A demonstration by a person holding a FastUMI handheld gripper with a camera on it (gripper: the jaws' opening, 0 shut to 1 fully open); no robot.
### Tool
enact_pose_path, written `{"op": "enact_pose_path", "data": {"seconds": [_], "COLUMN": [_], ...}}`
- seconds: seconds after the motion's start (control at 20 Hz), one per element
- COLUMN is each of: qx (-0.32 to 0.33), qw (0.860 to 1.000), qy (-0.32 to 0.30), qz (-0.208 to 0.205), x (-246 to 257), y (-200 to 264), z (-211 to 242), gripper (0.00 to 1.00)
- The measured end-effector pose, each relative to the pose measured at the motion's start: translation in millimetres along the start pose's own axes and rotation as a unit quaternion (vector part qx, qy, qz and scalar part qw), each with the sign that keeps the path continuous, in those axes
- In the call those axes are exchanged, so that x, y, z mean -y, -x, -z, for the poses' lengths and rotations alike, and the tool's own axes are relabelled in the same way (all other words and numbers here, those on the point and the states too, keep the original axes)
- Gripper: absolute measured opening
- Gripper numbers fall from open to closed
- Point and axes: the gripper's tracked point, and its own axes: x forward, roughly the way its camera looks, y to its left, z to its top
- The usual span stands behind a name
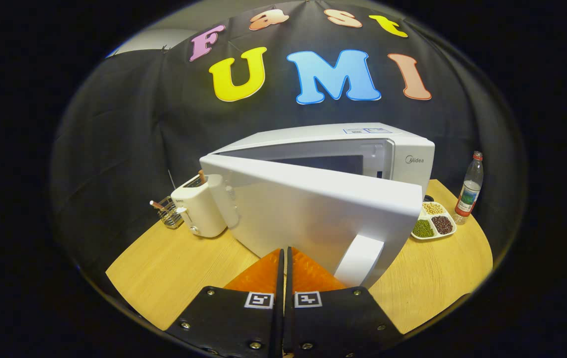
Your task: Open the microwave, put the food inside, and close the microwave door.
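The gripper (285, 251) is clenched on nothing, its fingers (261, 272) pressed together with their tips touching or just short of the outer face of the microwave (402, 154) door (313, 209). The door stands part open, hinged at its left end near the toaster (199, 209) and swung out toward the desk's (164, 268) front edge, so its long axis runs left to right across the fingers, with the free end and its handle (360, 259) just right of the tips. That is the relation the coming move turns on: the door face lies straight ahead, and a push forward near the free end would likely swing it shut. Whether the food is already inside cannot be told, since the door hides most of the cavity. A bean tray (432, 223) and a bottle (469, 189) stand by the desk's right edge, beyond the door.
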Motion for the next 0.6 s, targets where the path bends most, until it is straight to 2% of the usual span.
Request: {"op": "enact_pose_path", "data": {"seconds": [0.6], "qx": [0.016], "qw": [0.998], "qy": [-0.014], "qz": [0.053], "x": [43], "y": [-59], "z": [-34], "gripper": [0.01]}}
